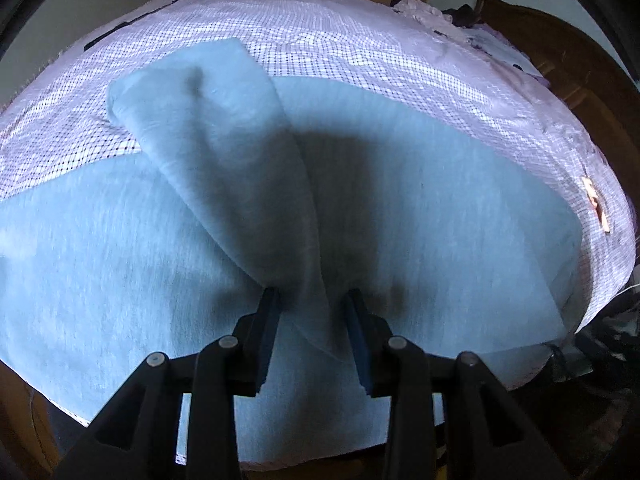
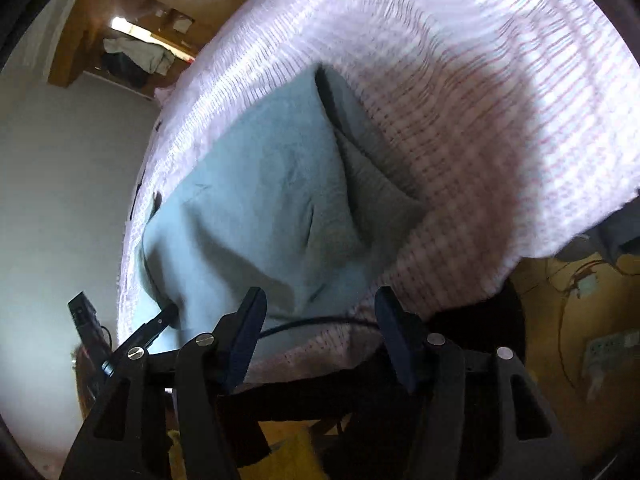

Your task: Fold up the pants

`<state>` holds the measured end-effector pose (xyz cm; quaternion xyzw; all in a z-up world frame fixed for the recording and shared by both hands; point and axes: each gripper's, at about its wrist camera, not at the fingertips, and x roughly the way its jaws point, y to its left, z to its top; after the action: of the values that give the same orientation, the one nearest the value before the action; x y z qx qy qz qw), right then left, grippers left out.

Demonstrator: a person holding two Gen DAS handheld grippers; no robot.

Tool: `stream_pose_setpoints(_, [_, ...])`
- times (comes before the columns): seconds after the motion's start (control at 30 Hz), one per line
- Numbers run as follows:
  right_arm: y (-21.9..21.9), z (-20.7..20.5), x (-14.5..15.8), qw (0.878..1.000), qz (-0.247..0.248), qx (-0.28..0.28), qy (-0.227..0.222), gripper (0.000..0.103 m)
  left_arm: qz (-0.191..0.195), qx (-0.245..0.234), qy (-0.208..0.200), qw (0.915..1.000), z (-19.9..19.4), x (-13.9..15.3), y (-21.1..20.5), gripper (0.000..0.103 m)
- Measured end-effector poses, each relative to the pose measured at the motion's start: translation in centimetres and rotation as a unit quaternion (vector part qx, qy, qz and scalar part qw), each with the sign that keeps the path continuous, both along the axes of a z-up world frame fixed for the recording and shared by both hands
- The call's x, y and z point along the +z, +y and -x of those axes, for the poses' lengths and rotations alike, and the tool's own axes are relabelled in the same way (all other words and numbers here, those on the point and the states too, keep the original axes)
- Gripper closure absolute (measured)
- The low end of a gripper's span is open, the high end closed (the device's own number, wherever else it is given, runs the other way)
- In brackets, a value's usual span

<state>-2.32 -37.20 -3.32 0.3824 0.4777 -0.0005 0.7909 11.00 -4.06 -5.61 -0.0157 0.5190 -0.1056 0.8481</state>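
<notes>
We see no readable writing. Soft pale-blue fleece pants point(image 1: 400, 208) fill centre frame on checked cloth point(image 1: 360, 40); left gripper point(image 1: 314, 312) pinches a raised fold, right gripper point(image 2: 320, 312) gapes empty.

Daylit, soft, strongly warped fisheye views

Dark shadow falls on the pants point(image 1: 400, 208); the checked sheet point(image 2: 460, 60) glares white and smears; corners go black.
</notes>
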Motion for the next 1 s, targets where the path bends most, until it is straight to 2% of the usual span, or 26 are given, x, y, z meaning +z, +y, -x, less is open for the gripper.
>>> stream_pose_setpoints(0.17, [0.0, -0.4, 0.8, 0.999, -0.028, 0.008, -0.040, 0.052, 0.002, -0.003, -0.004, 1.0000, -0.1, -0.5, 0.0, 0.067])
stream_pose_setpoints(0.33, [0.3, -1.9, -0.7, 0.999, -0.032, -0.015, -0.027, 0.052, 0.005, -0.002, -0.006, 1.0000, 0.0, -0.5, 0.2, 0.066])
stream_pose_setpoints(0.47, [0.5, -2.6, -1.7, 0.999, -0.036, -0.017, -0.019, 0.058, 0.005, 0.005, -0.006, 1.0000, -0.1, -0.5, 0.2, 0.066])
stream_pose_setpoints(0.5, [0.5, -2.8, -2.0, 0.999, -0.037, -0.020, -0.019, 0.060, 0.008, 0.009, -0.007, 0.9999, -0.1, -0.4, 0.3, 0.067])
stream_pose_setpoints(0.53, [0.7, -2.9, -2.2, 0.999, -0.038, -0.023, -0.018, 0.061, 0.011, 0.013, -0.009, 0.9998, 0.0, -0.3, 0.4, 0.075])
stream_pose_setpoints(0.6, [0.8, -3.2, -2.7, 0.998, -0.047, -0.026, -0.019, 0.066, 0.018, 0.017, -0.015, 0.9996, 0.3, 0.1, 0.8, 0.089])
stream_pose_setpoints(0.63, [0.8, -3.2, -2.7, 0.998, -0.049, -0.025, -0.021, 0.068, 0.024, 0.017, -0.017, 0.9994, 0.4, 0.4, 1.1, 0.092])
stream_pose_setpoints(0.8, [0.7, -3.3, -1.7, 0.998, -0.036, -0.021, -0.039, 0.098, 0.058, 0.020, -0.037, 0.9974, 1.5, 2.6, 2.0, 0.094])
stream_pose_setpoints(0.87, [0.3, -3.1, -1.1, 0.998, -0.028, -0.020, -0.047, 0.103, 0.058, 0.018, -0.048, 0.9970, 2.0, 3.6, 2.2, 0.095])
stream_pose_setpoints(1.0, [0.1, -3.1, 0.8, 0.997, -0.013, -0.014, -0.075, 0.103, 0.068, 0.011, -0.068, 0.9953, 4.0, 6.5, 2.6, 0.095])
